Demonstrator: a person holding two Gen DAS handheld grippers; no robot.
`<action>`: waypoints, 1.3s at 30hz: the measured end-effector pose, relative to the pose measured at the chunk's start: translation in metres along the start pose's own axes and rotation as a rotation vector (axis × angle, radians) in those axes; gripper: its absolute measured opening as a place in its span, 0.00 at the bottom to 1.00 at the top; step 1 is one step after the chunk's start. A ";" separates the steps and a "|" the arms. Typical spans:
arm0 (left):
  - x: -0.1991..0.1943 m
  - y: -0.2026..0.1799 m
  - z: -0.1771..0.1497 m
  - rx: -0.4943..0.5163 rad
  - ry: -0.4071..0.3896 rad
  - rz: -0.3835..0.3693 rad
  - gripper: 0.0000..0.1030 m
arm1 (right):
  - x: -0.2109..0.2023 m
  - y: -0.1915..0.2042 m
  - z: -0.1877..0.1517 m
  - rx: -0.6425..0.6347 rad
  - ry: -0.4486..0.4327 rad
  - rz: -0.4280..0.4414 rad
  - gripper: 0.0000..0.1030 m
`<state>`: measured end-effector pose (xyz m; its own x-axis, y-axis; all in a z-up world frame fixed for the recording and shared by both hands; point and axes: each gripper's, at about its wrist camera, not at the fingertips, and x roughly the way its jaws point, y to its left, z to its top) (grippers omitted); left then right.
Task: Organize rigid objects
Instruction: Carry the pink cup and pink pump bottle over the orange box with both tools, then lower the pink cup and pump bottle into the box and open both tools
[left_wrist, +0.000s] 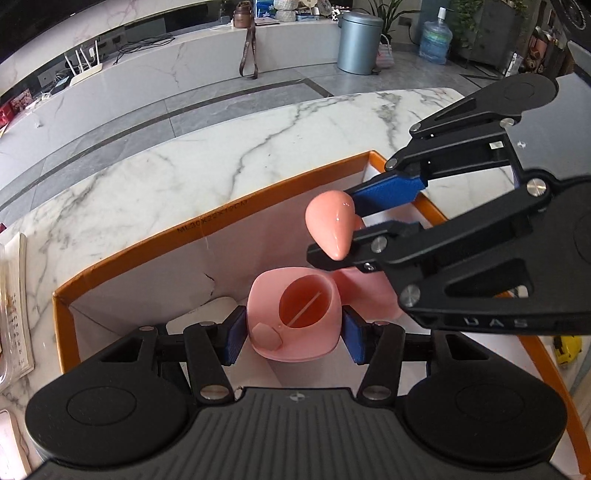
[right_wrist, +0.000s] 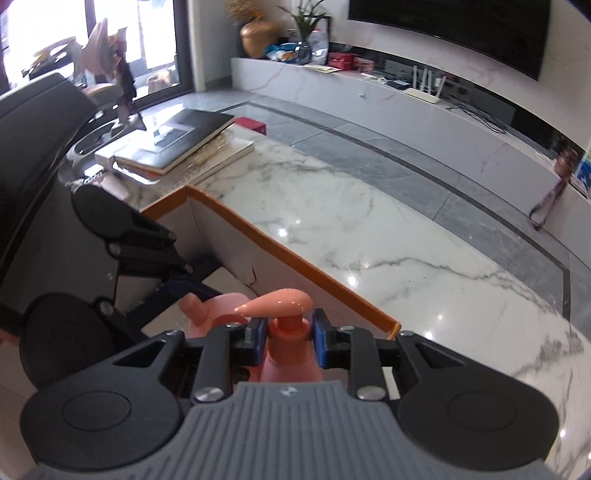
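Gripping pump bottle (right_wrist: 290, 354), its body hidden below hand-held gripper (right_wrist: 289, 341)

Home living room: wall television (right_wrist: 454, 26), marble table (right_wrist: 388, 236)

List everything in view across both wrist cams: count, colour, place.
cup: 1, pink, inside the box, between the left tool's pads
pump bottle: 1, pink with a salmon pump head, over the box, neck between the right tool's pads
box: 1, orange rim, white inside, on the table
table: 1, white marble with grey veins
books: a stack, black on top, far corner of the table
bin: 1, grey-blue, on the floor
water jug: 1, blue, on the floor beside the bin
left tool: 1, black with blue pads, around the cup
right tool: 1, black with blue pads, around the bottle neck
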<state>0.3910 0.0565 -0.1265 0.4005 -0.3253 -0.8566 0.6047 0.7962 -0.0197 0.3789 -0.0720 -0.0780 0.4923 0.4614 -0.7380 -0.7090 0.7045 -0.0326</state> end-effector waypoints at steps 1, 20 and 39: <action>0.002 0.001 0.001 -0.009 0.003 0.005 0.59 | 0.001 -0.001 -0.001 -0.010 0.002 0.002 0.25; -0.007 -0.001 -0.004 -0.046 -0.015 0.012 0.57 | -0.016 0.011 -0.003 -0.134 0.100 -0.004 0.29; -0.011 0.002 -0.016 -0.055 -0.033 -0.025 0.57 | 0.007 0.009 0.006 0.066 0.111 0.019 0.42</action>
<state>0.3768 0.0701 -0.1249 0.4091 -0.3611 -0.8380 0.5759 0.8145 -0.0698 0.3788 -0.0590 -0.0796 0.4177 0.4151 -0.8083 -0.6812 0.7317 0.0238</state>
